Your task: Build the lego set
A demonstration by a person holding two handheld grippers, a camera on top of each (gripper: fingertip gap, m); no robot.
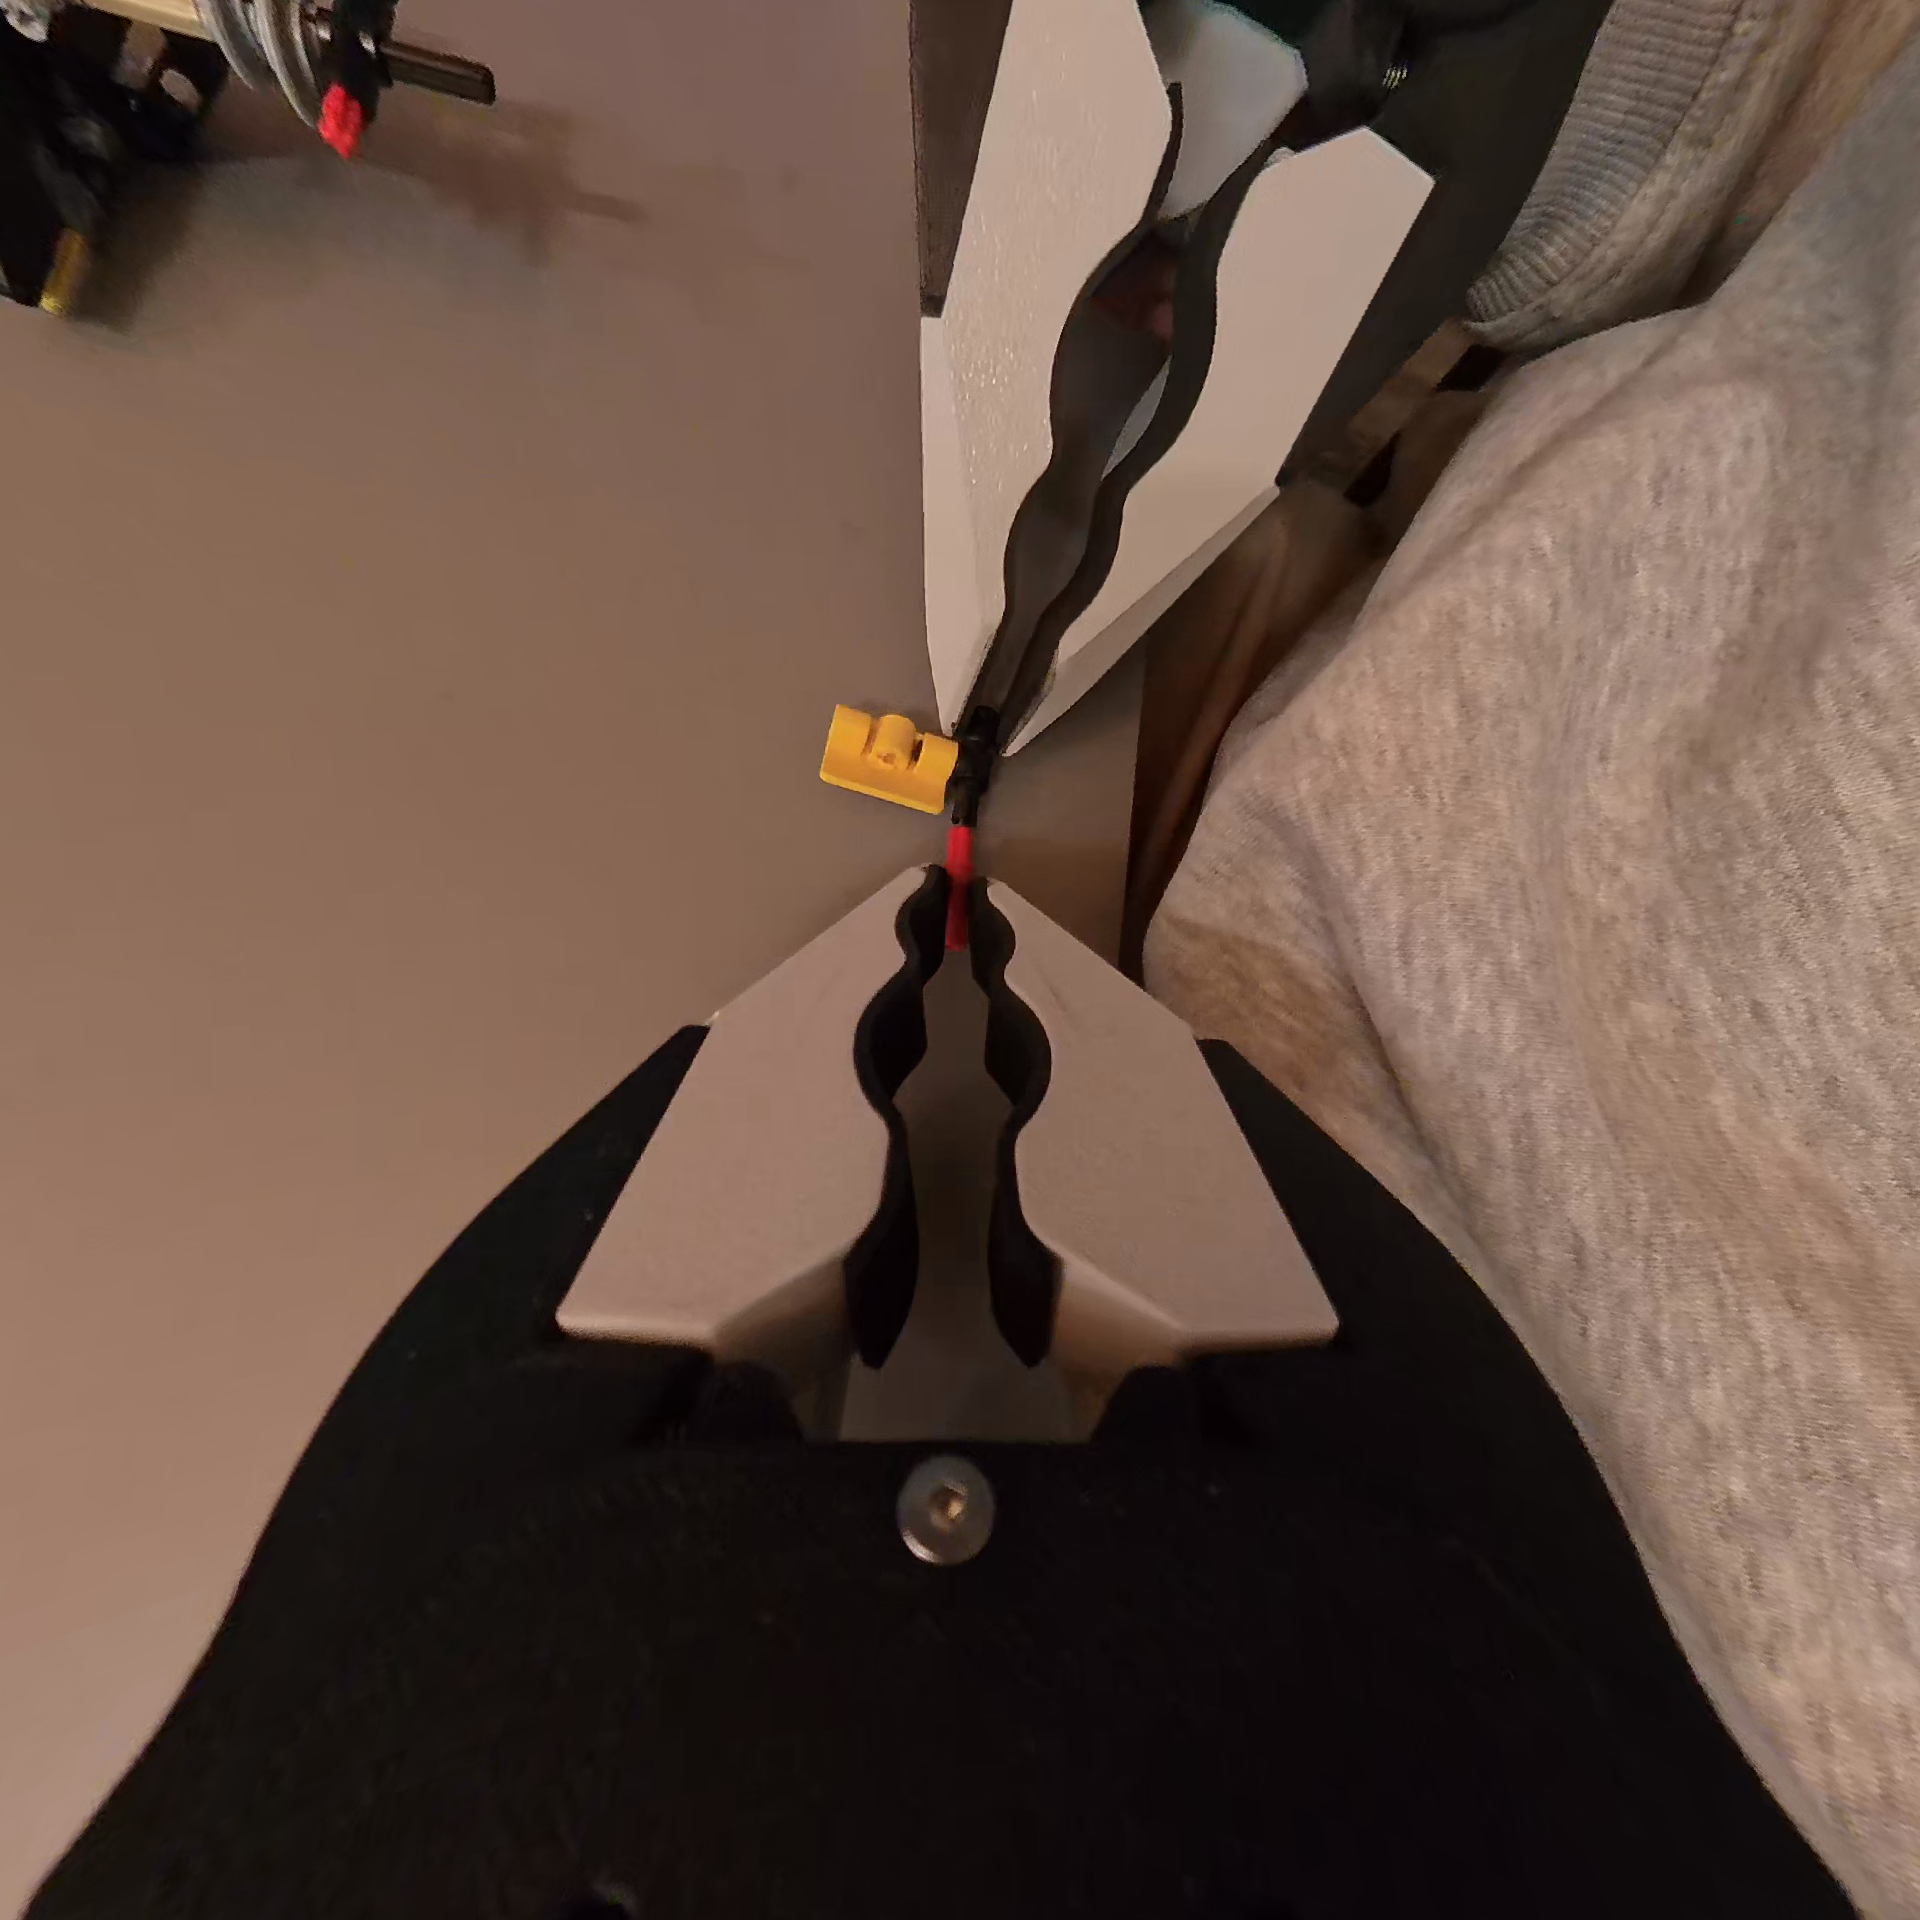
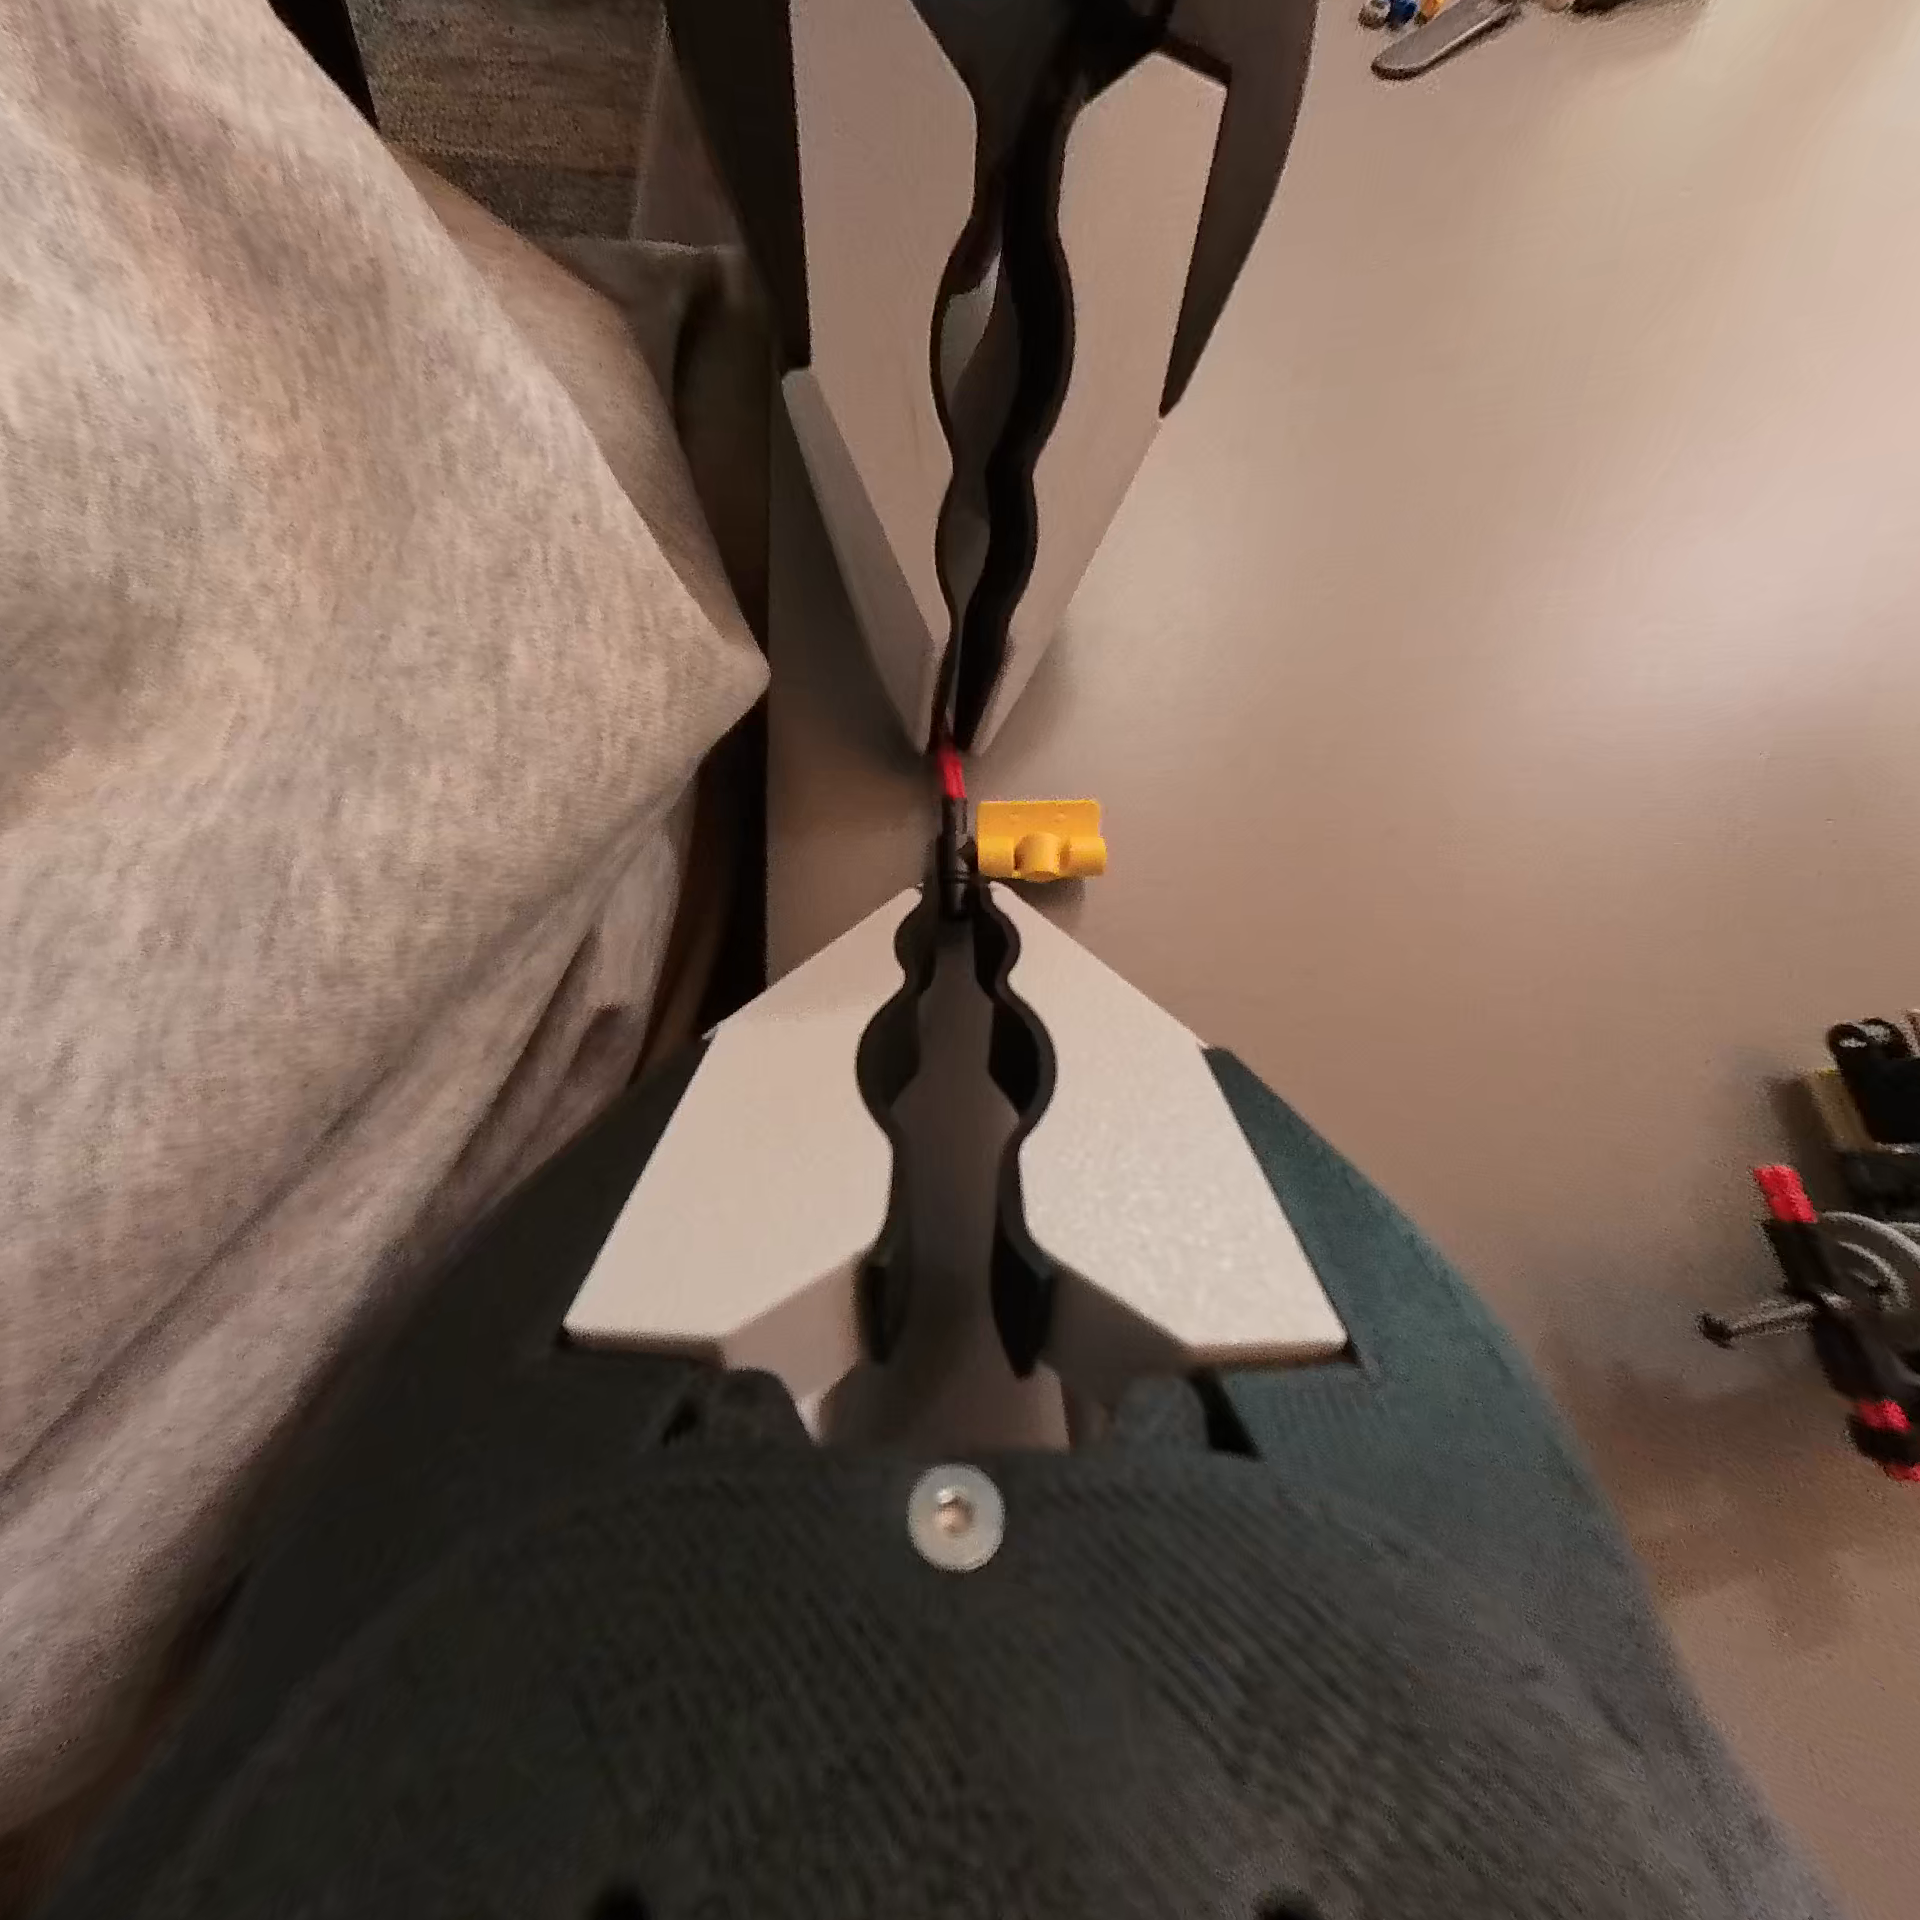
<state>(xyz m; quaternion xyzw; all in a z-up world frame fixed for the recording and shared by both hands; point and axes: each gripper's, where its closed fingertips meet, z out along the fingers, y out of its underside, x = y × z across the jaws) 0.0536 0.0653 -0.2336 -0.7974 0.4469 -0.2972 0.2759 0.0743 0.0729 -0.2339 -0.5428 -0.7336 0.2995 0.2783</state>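
Observation:
The two grippers meet tip to tip above the table. My left gripper [image 1: 958,896] is shut on a thin red axle [image 1: 957,881]. The axle runs forward into a small black connector [image 1: 971,764] with a yellow piece [image 1: 885,756] on its left side. The right gripper's tips [image 1: 985,727] come down from above and are shut on the black connector. In the right wrist view my right gripper [image 2: 956,902] is shut on the black connector [image 2: 954,854]. The yellow piece [image 2: 1039,840] sticks out to the right, and the red axle [image 2: 948,771] runs into the left gripper's tips [image 2: 951,740].
A partly built model with black, grey and red parts lies on the table, at the top left [image 1: 94,114] and at the right edge [image 2: 1860,1247]. A person's grey sweater [image 1: 1558,935] fills the table's near side. Small loose parts [image 2: 1444,31] lie far off.

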